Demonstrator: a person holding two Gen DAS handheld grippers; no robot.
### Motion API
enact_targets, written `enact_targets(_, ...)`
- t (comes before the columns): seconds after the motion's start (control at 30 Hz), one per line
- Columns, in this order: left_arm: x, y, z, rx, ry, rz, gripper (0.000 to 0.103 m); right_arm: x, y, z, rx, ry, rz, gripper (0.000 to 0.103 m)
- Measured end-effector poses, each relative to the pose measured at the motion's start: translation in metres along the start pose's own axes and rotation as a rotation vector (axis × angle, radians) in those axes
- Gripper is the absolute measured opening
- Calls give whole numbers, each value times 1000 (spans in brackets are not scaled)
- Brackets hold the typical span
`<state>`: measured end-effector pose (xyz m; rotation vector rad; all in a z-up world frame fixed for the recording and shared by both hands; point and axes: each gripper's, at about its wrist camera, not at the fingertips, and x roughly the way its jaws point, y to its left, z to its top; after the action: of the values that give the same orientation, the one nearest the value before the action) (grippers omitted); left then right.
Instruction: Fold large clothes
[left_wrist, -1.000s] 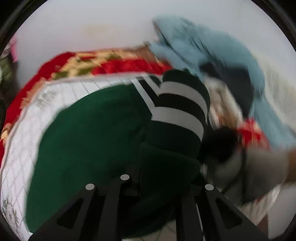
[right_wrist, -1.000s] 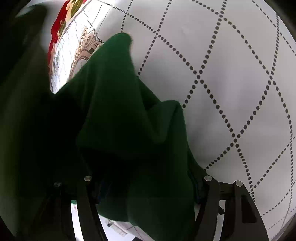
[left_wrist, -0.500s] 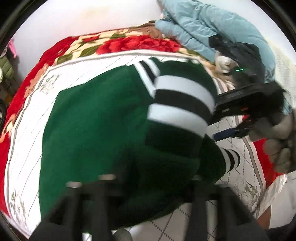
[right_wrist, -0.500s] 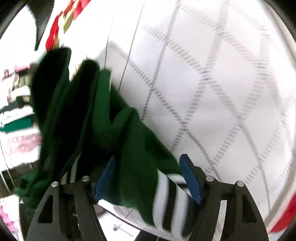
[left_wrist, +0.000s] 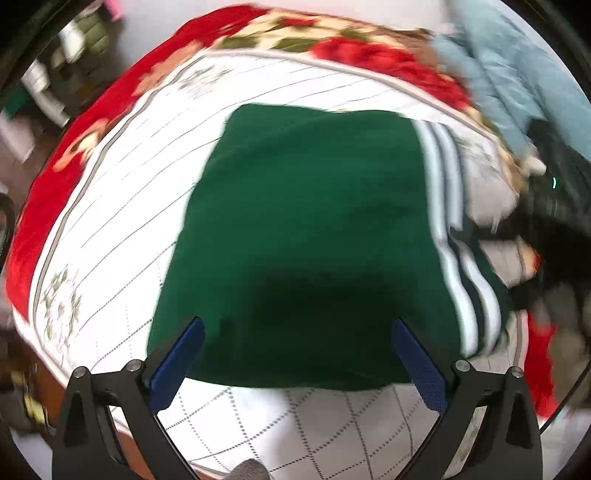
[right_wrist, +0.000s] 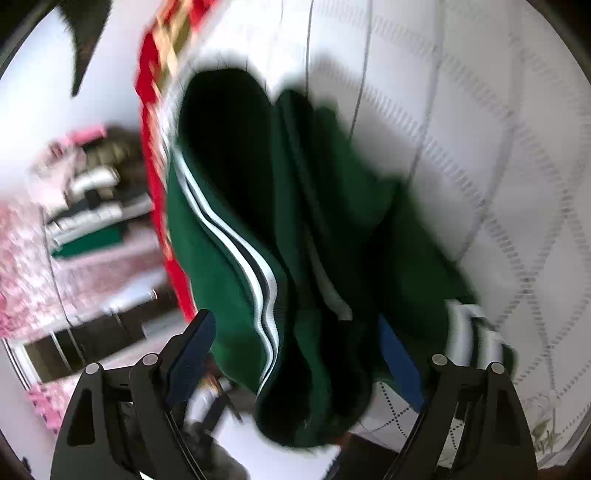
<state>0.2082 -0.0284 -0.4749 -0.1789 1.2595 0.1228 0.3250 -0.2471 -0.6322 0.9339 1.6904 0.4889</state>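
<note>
Blue clothes (left_wrist: 517, 81) & a red blanket (left_wrist: 369, 55) lie by the green top (left_wrist: 314, 229) w/ white stripes. Left claw (left_wrist: 299, 354) just let go, wide apart. Right claw (right_wrist: 295, 354) has been opening, top between, not pinched.

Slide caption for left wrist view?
Open left gripper above the folded green striped garment lying flat on the white quilted bedspread.

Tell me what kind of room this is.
Probably a bedroom: a white quilted bedspread over a red floral blanket, a dark green striped garment spread on it, folded clothes stacked on shelves.
</note>
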Motion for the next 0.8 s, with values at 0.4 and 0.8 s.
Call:
enact_targets(0.4, 6, 17, 46, -65, 6, 108, 103, -6, 42, -16, -110, -107, -25, 28)
enact_targets(0.8, 23, 25, 62, -67, 15, 136, 103, 32, -31, 20, -32, -32, -86, 39)
